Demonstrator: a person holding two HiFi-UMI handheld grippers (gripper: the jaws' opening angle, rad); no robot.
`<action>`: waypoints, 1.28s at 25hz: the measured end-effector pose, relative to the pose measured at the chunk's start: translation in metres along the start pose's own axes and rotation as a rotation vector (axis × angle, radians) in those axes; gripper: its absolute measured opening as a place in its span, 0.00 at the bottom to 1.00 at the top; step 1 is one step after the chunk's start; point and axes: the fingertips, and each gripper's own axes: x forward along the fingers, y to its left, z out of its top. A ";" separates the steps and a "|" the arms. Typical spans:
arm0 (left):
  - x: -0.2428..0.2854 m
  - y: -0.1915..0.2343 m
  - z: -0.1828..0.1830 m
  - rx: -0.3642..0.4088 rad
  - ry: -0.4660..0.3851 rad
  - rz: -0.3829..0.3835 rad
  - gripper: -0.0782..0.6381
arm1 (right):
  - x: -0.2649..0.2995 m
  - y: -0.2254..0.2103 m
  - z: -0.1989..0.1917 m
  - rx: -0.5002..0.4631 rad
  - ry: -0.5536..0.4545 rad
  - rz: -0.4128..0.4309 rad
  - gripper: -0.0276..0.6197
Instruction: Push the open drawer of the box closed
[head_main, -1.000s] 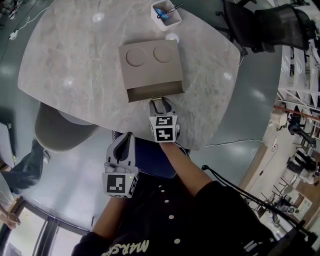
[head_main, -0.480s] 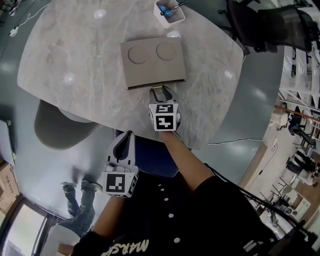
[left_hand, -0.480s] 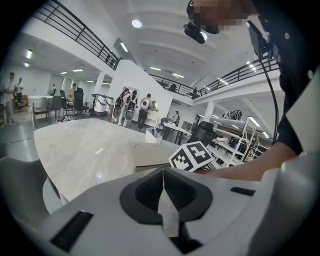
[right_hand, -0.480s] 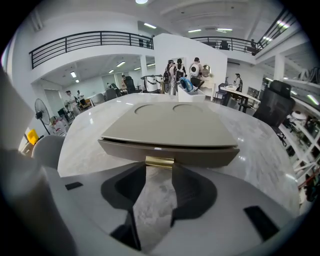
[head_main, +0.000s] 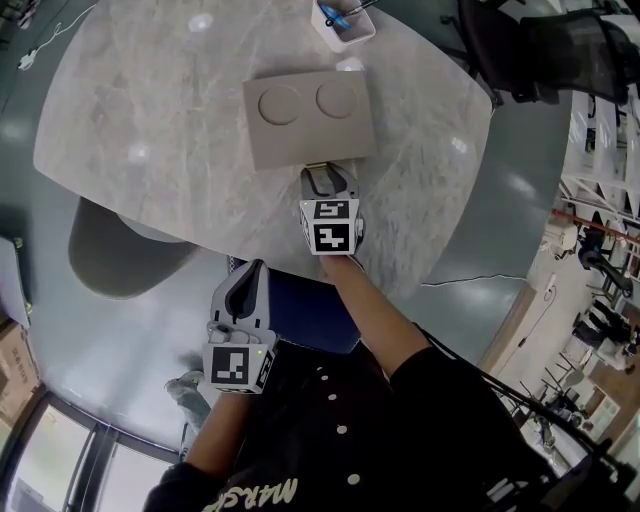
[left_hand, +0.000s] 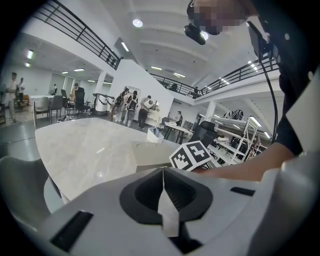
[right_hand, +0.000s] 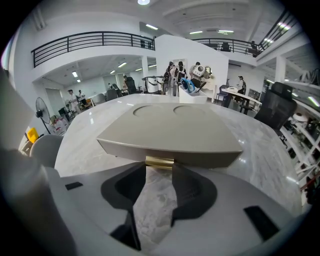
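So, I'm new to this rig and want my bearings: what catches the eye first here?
The beige box with two round recesses sits midway on the marble table, its drawer front looking flush. The right gripper is at its near face, jaws apart at the small gold handle. The left gripper hangs off the table's near edge, jaws together.

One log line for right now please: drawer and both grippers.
drawer: looks closed, flush with box | right gripper: jaws apart, tips at gold handle | left gripper: jaws together, empty, back from table
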 end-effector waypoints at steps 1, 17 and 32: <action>0.000 0.001 0.000 -0.003 0.000 0.001 0.13 | 0.000 0.000 0.000 0.000 -0.001 0.000 0.29; -0.013 -0.016 0.009 0.019 -0.053 0.002 0.13 | -0.037 0.003 -0.015 -0.068 0.021 0.028 0.17; -0.067 -0.083 0.017 0.123 -0.171 0.030 0.13 | -0.184 -0.012 -0.001 -0.076 -0.258 0.101 0.04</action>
